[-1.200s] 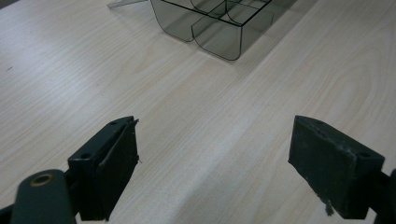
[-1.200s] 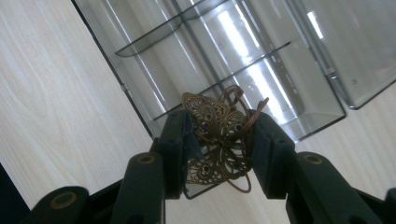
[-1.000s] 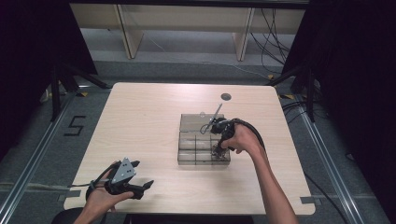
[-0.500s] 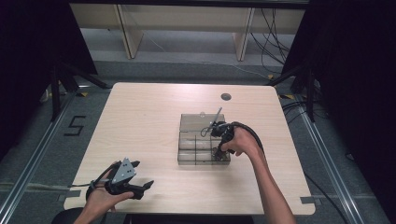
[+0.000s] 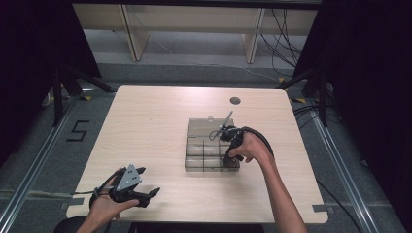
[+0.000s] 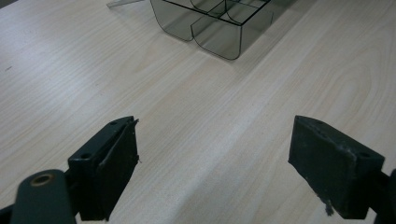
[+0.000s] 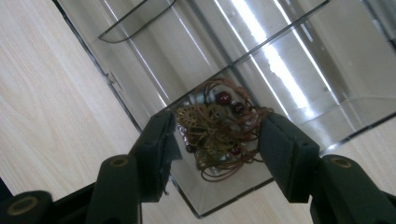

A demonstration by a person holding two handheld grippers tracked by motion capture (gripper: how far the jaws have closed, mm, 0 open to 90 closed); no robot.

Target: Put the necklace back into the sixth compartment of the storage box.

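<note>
A smoked clear organiser box with several compartments stands right of the table's middle. My right gripper points down into its near right compartment. In the right gripper view the two jaws press on both sides of a tangled jewellery bundle of brown cord, red beads and brass filigree, just inside the compartment's corner. My left gripper rests low near the front left edge, held in a hand. Its jaws stand wide open over bare wood, with the box farther ahead.
The light wood table has a small round grommet near its far edge. Black cable loops from the right gripper over the box's right side. Shelving and loose cables lie on the floor beyond the table.
The right hand has shifted a little toward the near side of the box and lower into the corner compartment. The left gripper has stayed in place.
</note>
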